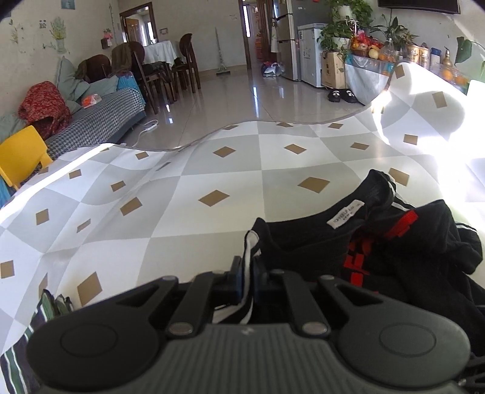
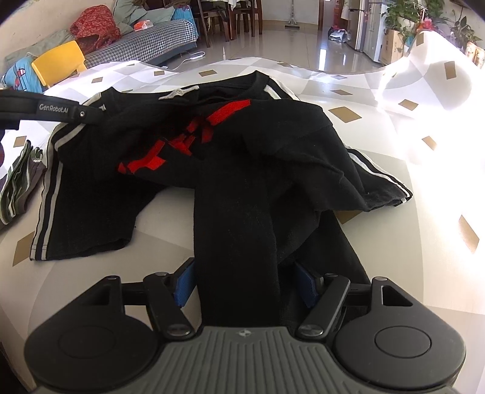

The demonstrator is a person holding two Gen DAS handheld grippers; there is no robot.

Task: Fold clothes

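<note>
Left tool [image 1: 247, 283] pinches black shirt [image 2: 212, 145] sleeve; collar faces away.

Black ribbed claw [image 2: 245, 283], blue pads [image 2: 185, 285], silver screws.

A yellow chair [image 1: 21, 154] stands at the desk's far left corner, and behind it runs a sofa with a houndstooth cover [image 1: 100, 116], a red knitted blanket [image 1: 44, 109] heaped at its end. Dark wooden dining chairs [image 1: 185, 60] ring a table with a white cloth [image 1: 159, 51]. A broom [image 1: 221, 54] leans on the far wall. Black slippers [image 1: 341, 96] sit on the glossy tile floor [image 1: 230, 100] near a white appliance, perhaps a freezer [image 1: 310, 54], with potted plants [image 1: 345, 27] and fruit [image 1: 365, 45] beside it.
</note>
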